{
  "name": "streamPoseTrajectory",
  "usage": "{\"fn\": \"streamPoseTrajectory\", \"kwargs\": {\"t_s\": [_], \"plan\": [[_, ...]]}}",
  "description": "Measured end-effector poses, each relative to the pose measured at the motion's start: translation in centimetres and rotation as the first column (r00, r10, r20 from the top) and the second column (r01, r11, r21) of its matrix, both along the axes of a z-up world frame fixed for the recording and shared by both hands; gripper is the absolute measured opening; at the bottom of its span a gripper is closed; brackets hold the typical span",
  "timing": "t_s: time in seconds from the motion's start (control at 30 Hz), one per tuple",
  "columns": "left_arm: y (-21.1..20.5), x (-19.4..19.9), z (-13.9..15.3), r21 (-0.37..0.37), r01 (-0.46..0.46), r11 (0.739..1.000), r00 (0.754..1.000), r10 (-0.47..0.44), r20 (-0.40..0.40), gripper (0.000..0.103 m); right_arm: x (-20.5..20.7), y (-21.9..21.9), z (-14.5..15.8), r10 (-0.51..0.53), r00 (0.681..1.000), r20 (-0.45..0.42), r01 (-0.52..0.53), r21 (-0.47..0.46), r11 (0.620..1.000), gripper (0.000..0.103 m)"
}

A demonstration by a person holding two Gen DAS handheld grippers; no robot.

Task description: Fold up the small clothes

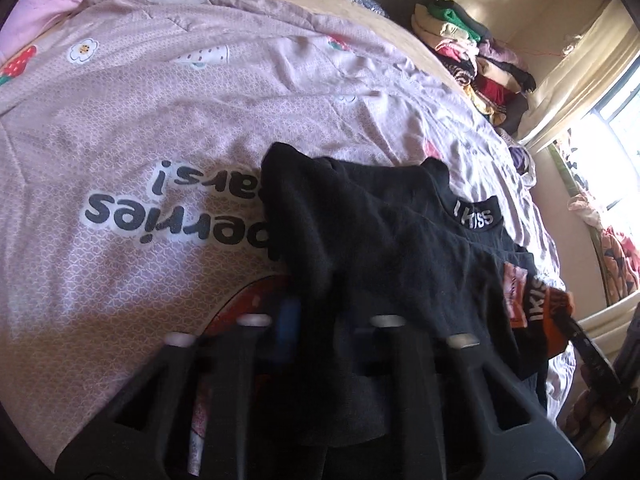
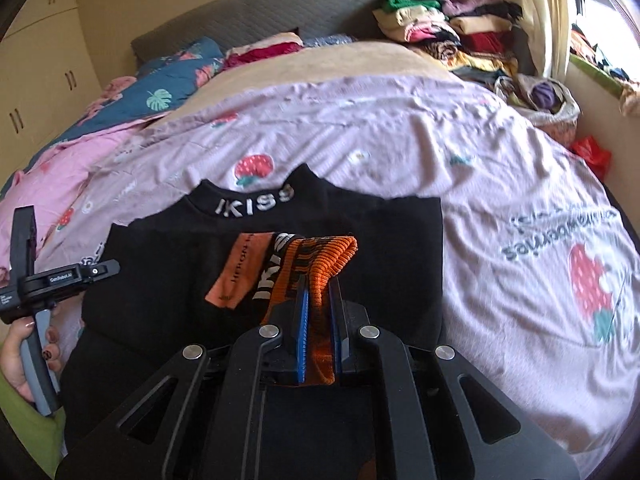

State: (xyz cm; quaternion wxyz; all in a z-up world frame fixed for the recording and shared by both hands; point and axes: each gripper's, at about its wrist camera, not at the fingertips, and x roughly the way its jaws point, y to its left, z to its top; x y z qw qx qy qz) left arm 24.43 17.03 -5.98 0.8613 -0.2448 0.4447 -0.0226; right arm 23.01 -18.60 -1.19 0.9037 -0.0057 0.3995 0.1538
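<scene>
A small black sweater (image 2: 368, 240) with "IKISS" on its collar (image 2: 256, 202) lies on the pink bedspread (image 2: 460, 152). My right gripper (image 2: 319, 300) is shut on its orange-and-black striped cuff (image 2: 320, 264), held over the sweater's middle. In the left wrist view the sweater (image 1: 380, 240) drapes over my left gripper (image 1: 320, 312), whose fingers are shut on black fabric; the fingertips are hidden. The left gripper's body (image 2: 60, 276) also shows at the left of the right wrist view, in a hand.
Stacks of folded clothes (image 2: 452, 32) sit at the bed's far right corner by the grey headboard (image 2: 260, 20). Pillows and a blue leaf-print quilt (image 2: 172, 80) lie far left. A window (image 2: 600, 8) and a red bag (image 2: 592, 152) are on the right.
</scene>
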Motion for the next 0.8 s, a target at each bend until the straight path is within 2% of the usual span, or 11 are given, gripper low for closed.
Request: {"fn": "streamPoseTrajectory", "kwargs": {"t_s": [0.1, 0.2, 0.4, 0.53, 0.6, 0.7, 0.77, 0.8], "plan": [[0.4, -0.4, 0.9, -0.002, 0.010, 1.000, 1.000, -0.009, 0.025, 0.004, 0.0, 0.3, 0.0, -0.001, 1.000, -0.003, 0.001, 0.001, 1.000, 0.008], [0.1, -0.5, 1.2, 0.038, 0.015, 0.999, 0.999, -0.017, 0.031, 0.004, 0.2, 0.5, -0.2, -0.010, 1.000, 0.007, 0.010, -0.027, 1.000, 0.008], [-0.3, -0.2, 0.5, 0.074, 0.019, 0.997, 1.000, -0.020, 0.013, 0.004, 1.5, -0.3, -2.8, -0.071, 0.995, -0.075, 0.067, -0.057, 0.996, 0.008], [-0.3, -0.2, 0.7, 0.074, 0.023, 0.997, 1.000, -0.024, 0.016, 0.005, 1.4, -0.8, -3.2, -0.089, 0.992, -0.087, 0.086, -0.046, 0.995, 0.008], [-0.3, -0.3, 0.9, 0.084, 0.028, 0.996, 0.999, -0.030, 0.016, 0.006, 1.1, -1.2, -2.8, -0.108, 0.991, -0.076, 0.105, -0.048, 0.993, 0.013], [-0.7, -0.7, 1.9, 0.114, 0.034, 0.993, 0.999, -0.037, 0.028, 0.006, 0.6, -1.8, -2.1, -0.121, 0.991, -0.060, 0.119, -0.028, 0.992, 0.014], [-0.9, -1.0, 2.6, 0.134, 0.036, 0.990, 0.998, -0.042, 0.040, 0.007, 0.1, -2.1, -1.4, -0.121, 0.992, -0.046, 0.121, -0.004, 0.993, 0.023], [-1.0, -1.1, 2.9, 0.136, 0.037, 0.990, 0.998, -0.043, 0.046, 0.008, -0.2, -2.1, -1.1, -0.116, 0.992, -0.041, 0.116, 0.007, 0.993, 0.024]]}}
